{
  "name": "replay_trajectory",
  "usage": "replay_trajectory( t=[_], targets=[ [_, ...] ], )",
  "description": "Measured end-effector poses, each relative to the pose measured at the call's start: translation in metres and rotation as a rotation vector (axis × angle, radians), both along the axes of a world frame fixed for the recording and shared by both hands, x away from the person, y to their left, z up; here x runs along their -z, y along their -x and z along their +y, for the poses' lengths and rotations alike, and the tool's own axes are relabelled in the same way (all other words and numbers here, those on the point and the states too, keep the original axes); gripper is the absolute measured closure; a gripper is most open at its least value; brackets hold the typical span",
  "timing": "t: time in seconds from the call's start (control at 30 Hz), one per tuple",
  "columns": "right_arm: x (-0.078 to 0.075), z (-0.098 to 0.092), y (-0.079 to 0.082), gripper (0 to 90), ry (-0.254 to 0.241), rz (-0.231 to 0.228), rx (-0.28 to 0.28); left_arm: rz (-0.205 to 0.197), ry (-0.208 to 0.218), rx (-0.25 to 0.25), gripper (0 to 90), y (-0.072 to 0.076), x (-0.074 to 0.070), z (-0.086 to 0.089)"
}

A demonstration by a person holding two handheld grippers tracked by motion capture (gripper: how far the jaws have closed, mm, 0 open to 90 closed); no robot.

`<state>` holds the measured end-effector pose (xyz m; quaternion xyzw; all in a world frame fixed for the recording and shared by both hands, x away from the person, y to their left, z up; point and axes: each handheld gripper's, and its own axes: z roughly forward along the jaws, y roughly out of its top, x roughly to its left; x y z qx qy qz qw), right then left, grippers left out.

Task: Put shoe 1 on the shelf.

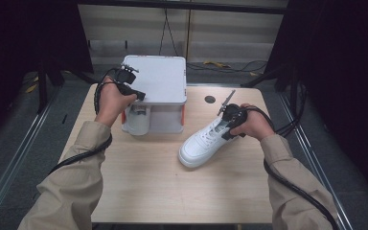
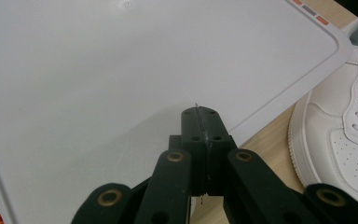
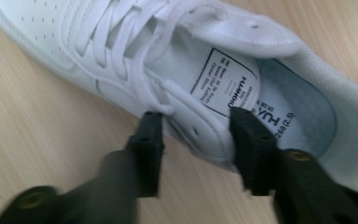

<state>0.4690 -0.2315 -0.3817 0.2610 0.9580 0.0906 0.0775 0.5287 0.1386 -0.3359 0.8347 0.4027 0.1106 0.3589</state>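
Note:
A white lace-up sneaker (image 1: pixel 199 146) lies on the wooden table (image 1: pixel 148 191), toe toward the person. My right gripper (image 1: pixel 230 120) is at its heel end. In the right gripper view its jaws straddle the sneaker's (image 3: pixel 121 42) side wall by the collar, one outside and one inside the opening, and the right gripper (image 3: pixel 196 135) is open around it. My left gripper (image 1: pixel 141 96) hovers over the front left of a white box (image 1: pixel 158 76). In the left gripper view the left gripper (image 2: pixel 199 114) is shut, empty, above the box lid (image 2: pixel 121 70), with the sneaker (image 2: pixel 340 135) to the right.
The box stands at the table's back middle, with orange trim and a white rounded object (image 1: pixel 136 120) under its lid. A dark round hole (image 1: pixel 210 99) sits in the tabletop behind the sneaker. Cables trail from both grippers along the forearms.

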Motion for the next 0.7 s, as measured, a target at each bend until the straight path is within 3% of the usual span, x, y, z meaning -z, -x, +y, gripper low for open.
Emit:
replay_trajectory(
  t=[0.03,0.07,0.13,0.17,0.2,0.3,0.37,0.4,0.43,0.5,0.6,0.7],
  targets=[
    [0.0,0.0,0.0,65.7,0.0,0.0,0.0,0.0,0.0,0.0,89.8,0.0,0.0,0.0],
    [-0.003,-0.002,0.004,76.8,0.033,0.034,0.041,-0.003,-0.007,0.001,89.8,0.0,0.0,0.0],
    [-0.004,-0.002,0.006,81.0,0.04,0.045,0.048,-0.004,-0.007,-0.001,89.9,0.0,0.0,0.0],
    [-0.007,-0.004,0.01,83.3,0.015,0.076,0.068,0.001,-0.006,-0.003,89.9,0.0,0.0,-0.001],
    [-0.008,-0.005,0.016,84.2,-0.042,0.112,0.105,0.002,-0.006,-0.004,89.8,0.0,0.0,-0.001],
    [-0.008,0.001,0.035,83.5,-0.075,0.176,0.158,0.003,-0.016,-0.01,89.9,0.0,-0.001,-0.004],
    [-0.008,0.002,0.038,81.0,-0.084,0.187,0.178,0.005,-0.019,-0.012,89.9,0.0,-0.002,-0.005],
    [-0.007,0.001,0.042,75.3,-0.085,0.166,0.203,0.004,-0.02,-0.017,89.9,0.001,-0.002,-0.005],
    [-0.007,0.001,0.042,75.3,-0.085,0.166,0.203,0.004,-0.02,-0.017,89.9,0.001,-0.002,-0.005],
    [-0.005,0.001,0.045,69.8,-0.055,0.148,0.195,0.0,-0.025,-0.017,89.9,0.001,-0.002,-0.005],
    [0.01,0.005,0.047,70.1,0.003,0.174,0.19,0.008,-0.021,-0.019,89.9,0.0,-0.002,-0.005],
    [0.016,0.007,0.047,77.0,-0.015,0.181,0.22,0.011,-0.02,-0.02,89.9,0.0,-0.002,-0.005]
  ],
)
